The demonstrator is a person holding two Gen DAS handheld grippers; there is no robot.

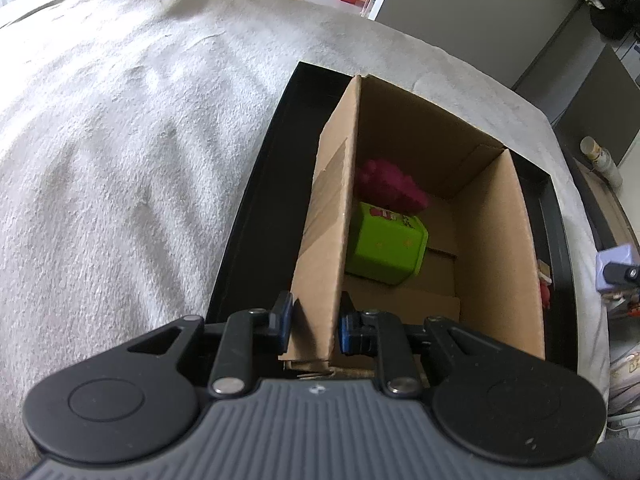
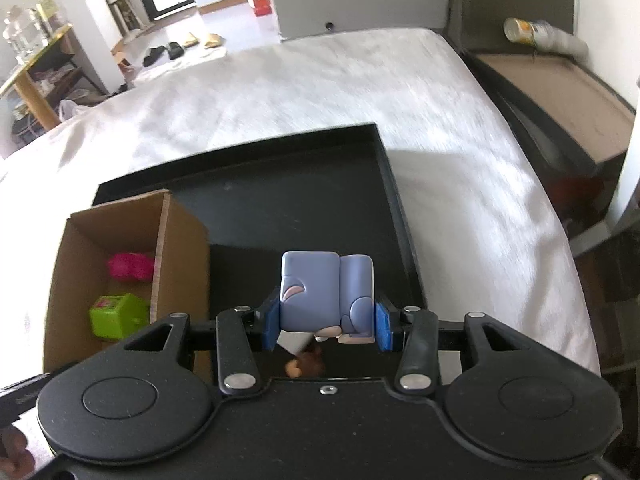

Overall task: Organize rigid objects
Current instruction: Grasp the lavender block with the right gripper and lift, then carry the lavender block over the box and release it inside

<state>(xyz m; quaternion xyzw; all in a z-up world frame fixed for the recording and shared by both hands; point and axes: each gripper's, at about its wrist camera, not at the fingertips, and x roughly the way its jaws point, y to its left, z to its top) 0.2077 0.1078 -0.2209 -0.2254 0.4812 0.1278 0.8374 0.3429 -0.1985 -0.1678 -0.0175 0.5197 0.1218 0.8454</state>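
Note:
My left gripper [image 1: 313, 326] is shut on the near left wall of an open cardboard box [image 1: 496, 248], one finger on each side of the wall. The box stands in a black tray [image 1: 256, 208] on the bed. Inside the box lie a green cube toy [image 1: 386, 246] and a magenta toy [image 1: 390, 184]. My right gripper [image 2: 326, 322] is shut on a lavender block toy [image 2: 326, 292] and holds it above the tray [image 2: 304, 184], right of the box [image 2: 182, 248]. The green toy [image 2: 118, 314] and magenta toy [image 2: 130, 266] show there too.
A white blanket [image 1: 120, 160] covers the bed around the tray. A small brown figure [image 2: 306, 362] lies in the tray under my right gripper. A dark side table with a can [image 2: 524, 32] stands right of the bed. Shoes lie on the far floor.

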